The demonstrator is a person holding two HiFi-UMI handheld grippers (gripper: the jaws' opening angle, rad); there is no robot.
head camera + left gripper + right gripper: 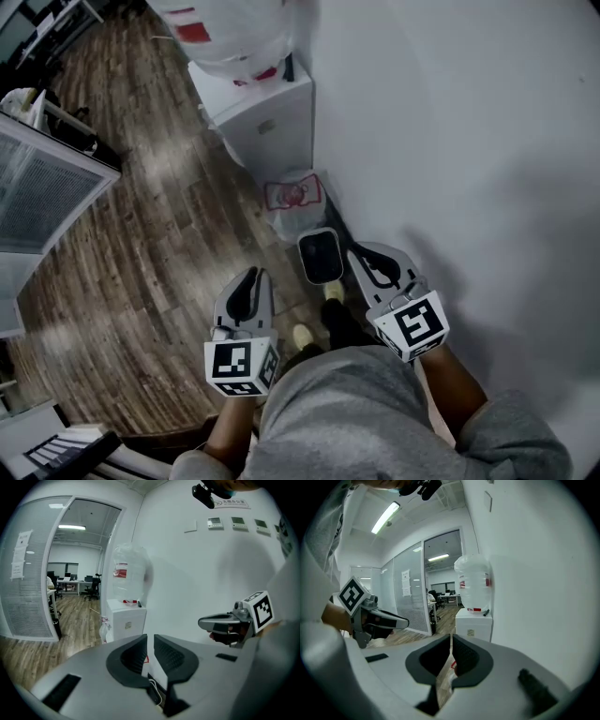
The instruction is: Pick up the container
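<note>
A big clear water bottle [230, 33] [127, 571] [473, 585] stands on a white dispenser cabinet [267, 117] [125, 620] [473, 626] against the wall ahead. On the floor beside it lies a white plastic bag with red print [295, 199], and nearer me a flat dark object [321, 256]. My left gripper [253, 275] [150, 641] is held in the air well short of these, its jaws all but together with nothing between them. My right gripper [359, 253] [452, 641] is level with it, shut and empty. Each gripper also shows in the other's view.
A white wall [469, 141] runs close along my right side. A glass partition with blinds [47, 187] [28, 573] stands to the left across the wood floor [159, 253]. An office with desks and chairs lies beyond it. The person's shoes [302, 336] show below.
</note>
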